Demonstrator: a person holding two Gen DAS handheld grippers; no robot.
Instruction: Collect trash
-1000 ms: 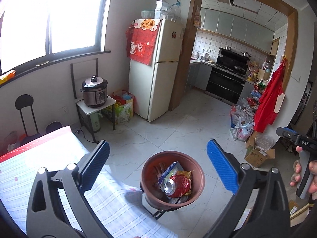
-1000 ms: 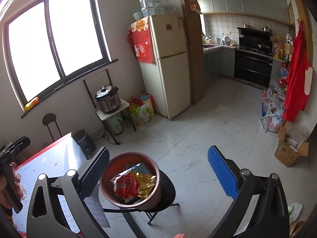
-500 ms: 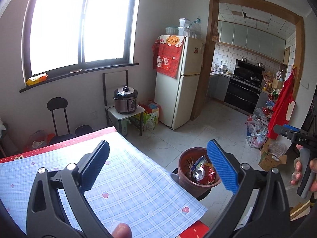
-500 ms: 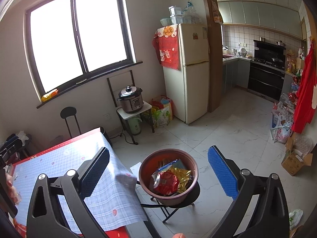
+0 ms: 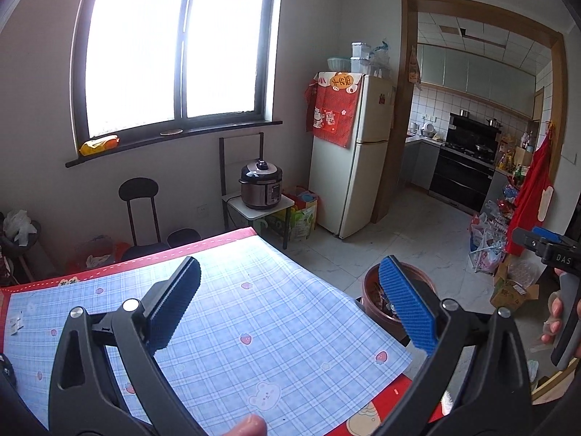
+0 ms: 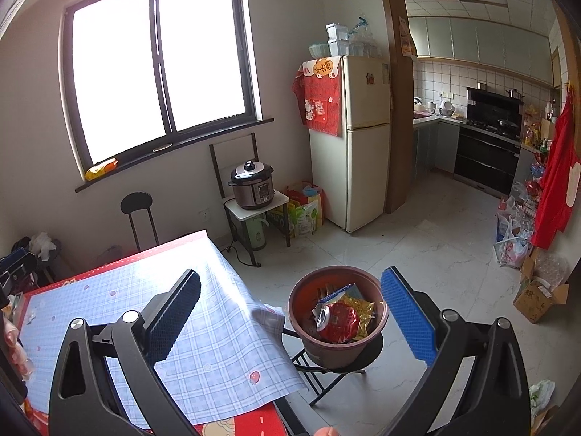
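Note:
A brown round bin (image 6: 337, 321) stands on a small black stool beside the table, holding a crushed red can (image 6: 336, 321), a yellow wrapper and a blue packet. In the left wrist view the bin (image 5: 374, 290) peeks out behind my right blue finger. My left gripper (image 5: 290, 307) hangs open and empty over the blue checked tablecloth (image 5: 232, 330). My right gripper (image 6: 292, 312) is open and empty too, spanning the table's corner and the bin. The right gripper's body (image 5: 552, 254) shows at the far right, held by a hand.
A red mat edges the table (image 5: 152, 258). Small white scraps (image 5: 16, 325) lie at its left edge. A rice cooker (image 6: 252, 185) on a stand, a fridge (image 6: 348, 141), black stools and floor bags and boxes (image 6: 537, 294) surround the tiled floor.
Both grippers have pulled back and up from over the bin toward the table. The cloth now fills the lower view, and the bin sits farther off. Both stay open.

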